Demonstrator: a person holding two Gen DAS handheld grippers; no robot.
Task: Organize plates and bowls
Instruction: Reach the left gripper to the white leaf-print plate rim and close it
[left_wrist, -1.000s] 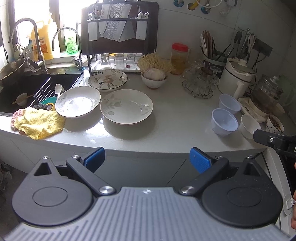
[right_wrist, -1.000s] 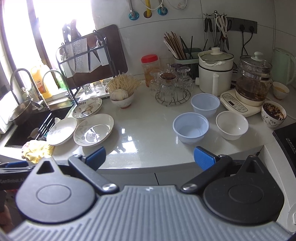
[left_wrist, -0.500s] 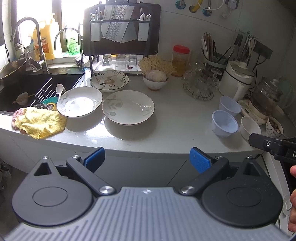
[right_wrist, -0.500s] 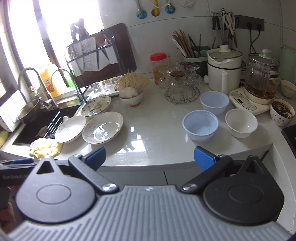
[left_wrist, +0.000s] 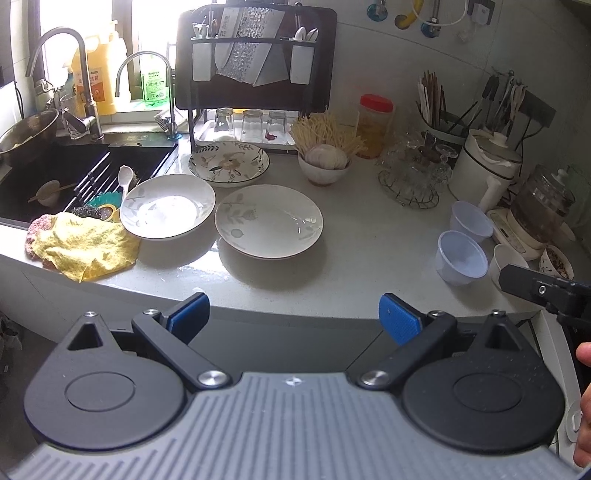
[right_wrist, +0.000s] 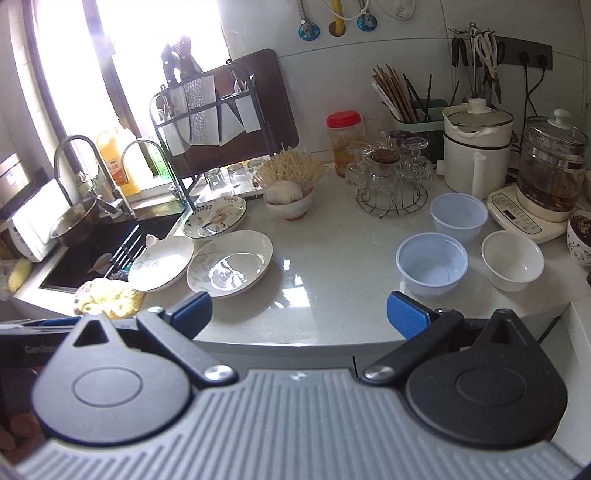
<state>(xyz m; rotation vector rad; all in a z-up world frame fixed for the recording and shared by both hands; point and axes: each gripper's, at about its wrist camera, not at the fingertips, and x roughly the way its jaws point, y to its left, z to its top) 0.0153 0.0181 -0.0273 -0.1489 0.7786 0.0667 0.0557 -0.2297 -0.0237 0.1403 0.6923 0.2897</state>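
Left wrist view: the left gripper (left_wrist: 294, 313) hangs short of the counter edge, blue-padded jaws spread wide with nothing between them. On the pale stone countertop (left_wrist: 362, 236), three floral plates cluster at about 11 o'clock from the gripper: the nearest plate (left_wrist: 269, 220) sits at centre, a second plate (left_wrist: 167, 206) lies just beside it to the left with its rim over a yellow cloth (left_wrist: 85, 242), and a patterned plate (left_wrist: 229, 162) rests farther back in front of the dish rack (left_wrist: 255, 74). A black sink (left_wrist: 70, 173) fills the 10 o'clock corner. At 2 o'clock, well apart from the plates, stand two pale blue plastic bowls: the near one (left_wrist: 461, 257) and the far one (left_wrist: 471, 220), with a white bowl (left_wrist: 508, 258) partly hidden behind part of the other tool.

Right wrist view: the right gripper (right_wrist: 299, 311) is likewise held off the counter edge, jaws wide apart and empty. The near blue bowl (right_wrist: 432, 264) lies at 1 o'clock, the far blue bowl (right_wrist: 459, 216) behind it, and the white bowl (right_wrist: 512, 259) just beside at right. The three plates, nearest (right_wrist: 229, 263), second (right_wrist: 161, 263) and patterned (right_wrist: 215, 216), sit at 11 o'clock. A bowl of garlic and dry noodles (right_wrist: 290, 192) and a wire rack of glasses (right_wrist: 389, 177) stand between the two groups, toward the wall.
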